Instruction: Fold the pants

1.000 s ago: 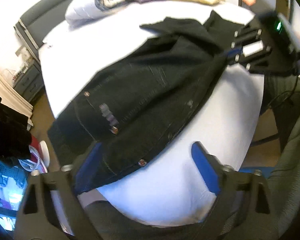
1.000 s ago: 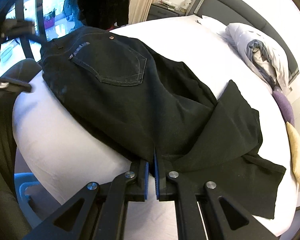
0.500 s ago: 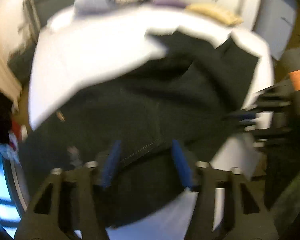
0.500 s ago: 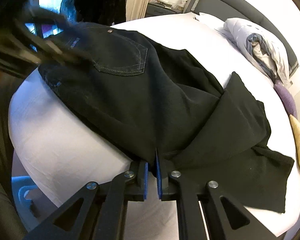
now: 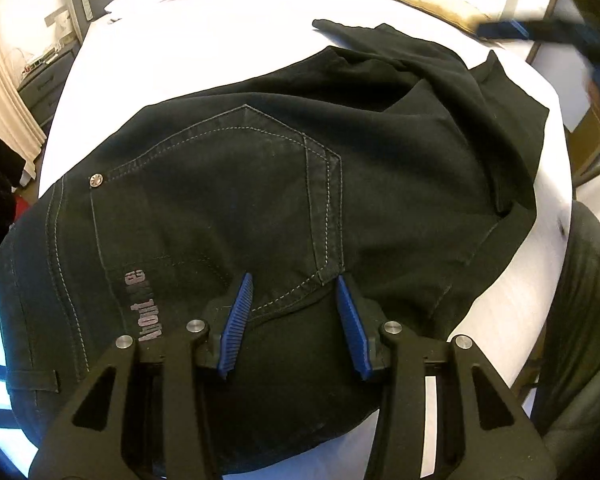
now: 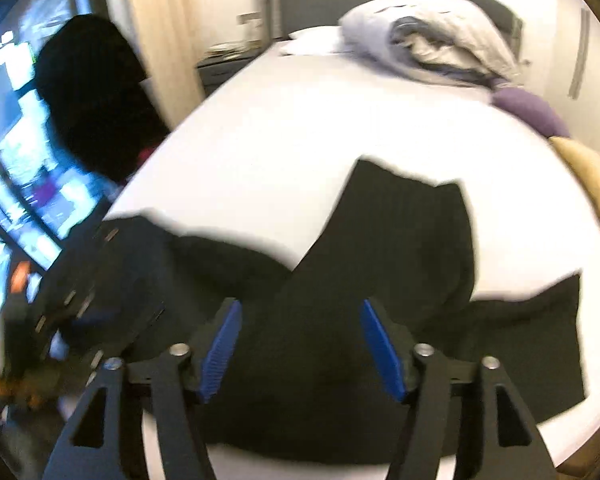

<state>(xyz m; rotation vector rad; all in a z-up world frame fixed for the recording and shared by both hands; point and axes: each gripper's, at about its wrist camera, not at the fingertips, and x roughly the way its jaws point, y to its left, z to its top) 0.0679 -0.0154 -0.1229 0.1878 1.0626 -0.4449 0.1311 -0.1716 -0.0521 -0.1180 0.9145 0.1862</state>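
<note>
Pants: the black pants (image 5: 260, 208) are lying across the near edge of the bed (image 5: 204, 48), seat side up with one back pocket (image 5: 228, 184) showing, the legs doubling back in a loose heap toward the far side of the bed.
Cloth: dark denim, matte and heavy, with pale topstitching, a metal rivet (image 5: 96, 179) at the pocket corner and a stitched logo near the waistband.
Left gripper: the left gripper (image 5: 296, 312) is sitting on the pants at the lower corner of the pocket, its jaws part-way apart; a bulge of cloth is lying between the ribbed blue pads, which are not visibly pinching it.
Right gripper: the right gripper (image 6: 300, 344) is hanging released over the leg end of the pants, its jaws having just been opening, with nothing between them; this view is blurred, so whether the pads are brushing the cloth is unclear.
Risk: the waist end is draping over the edge of the bed, so with neither gripper clamping it the heavy denim could slide off.
Risk, second: the bunched legs could trap creases if folded as they are lying.
Around the pants: white smooth sheet, rumpled duvet (image 6: 432, 36) and two cushions by the headboard.
</note>
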